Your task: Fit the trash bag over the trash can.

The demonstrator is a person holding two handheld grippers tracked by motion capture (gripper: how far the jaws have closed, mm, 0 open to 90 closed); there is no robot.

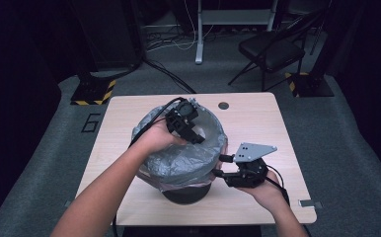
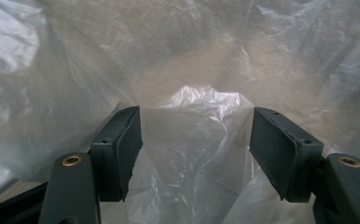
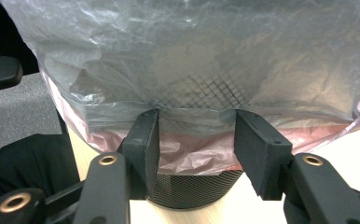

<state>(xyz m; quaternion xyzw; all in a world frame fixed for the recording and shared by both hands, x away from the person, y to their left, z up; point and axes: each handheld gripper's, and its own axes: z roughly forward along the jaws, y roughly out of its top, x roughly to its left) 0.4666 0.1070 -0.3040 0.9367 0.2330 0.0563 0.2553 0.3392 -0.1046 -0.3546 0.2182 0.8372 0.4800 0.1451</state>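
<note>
Black mesh wastebasket [image 1: 187,193] stands near the front-middle of the light wood surface [image 1: 257,123], lined w/ a translucent grey plastic bag [image 1: 178,163] whose rim is folded down over the outside. A pink bag edge [image 3: 206,154] shows just under the grey fold, hanging over the mesh.

Left claw [image 1: 194,132] is dipped inside the bin's mouth, pointing down into the liner. In the left gripper view the jaws are spread wide, a bunched ridge of the grey film [image 2: 201,116] rising between them; pads don't seem to press on it, though the film is hazy and contact is hard to judge.

Right claw [image 1: 219,165] is at the bin's right side, level w/ the folded-down rim, grey three-cornered plate [image 1: 253,151] on top. In the right gripper view [image 3: 197,140] its jaws are apart, straddling the lower hem of the grey fold and the pink edge, tips right at the plastic; the mesh wall [image 3: 192,189] sits just below. Not pinching: gap btw pads remains, film not clamped.

Folding chair [image 1: 272,49] stands on the floor well beyond the surface.
</note>
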